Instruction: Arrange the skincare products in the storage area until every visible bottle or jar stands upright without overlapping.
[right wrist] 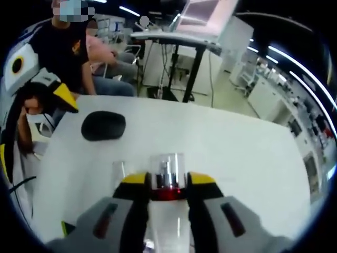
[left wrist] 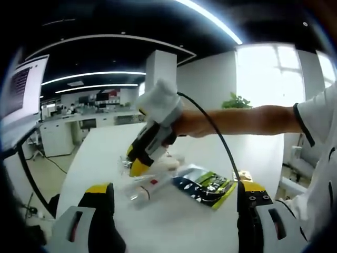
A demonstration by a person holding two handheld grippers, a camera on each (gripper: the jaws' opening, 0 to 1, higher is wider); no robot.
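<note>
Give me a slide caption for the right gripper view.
Right claw closed on a clear-capped bottle above the white table.

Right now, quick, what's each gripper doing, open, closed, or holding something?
Left gripper: open, holding nothing, jaws wide apart above the table.
Right gripper: closed on a clear-capped bottle lying on the table.

This is an open-plan office. Long strip lights (left wrist: pixel 210 18) run across a dark ceiling, white desks (left wrist: pixel 84 120) line the far side, and a monitor on a stand (right wrist: pixel 202 13) sits close by. A potted plant (left wrist: pixel 236 100) stands by the bright window (left wrist: pixel 274 74). People (right wrist: pixel 68 42) sit beside the white table (right wrist: pixel 237 153).
</note>
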